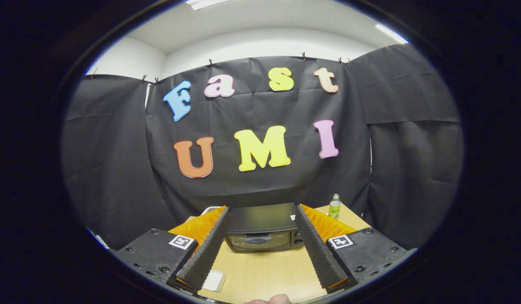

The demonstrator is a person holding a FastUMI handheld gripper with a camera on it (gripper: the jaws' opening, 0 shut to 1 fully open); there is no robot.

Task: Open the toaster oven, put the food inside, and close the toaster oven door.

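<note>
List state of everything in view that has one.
Toaster oven: door shut, upright on the table, beyond the fingers.
Gripper: open, fingers spread, nothing between them.
Bottle: upright, capped, at the table's far corner.

We see a wooden table (260, 274) set against black cloth walls (108, 169); a small green-labelled bottle (335, 206) stands upright near its far corner. A pale flat card (214, 280) lies on the tabletop.
</note>
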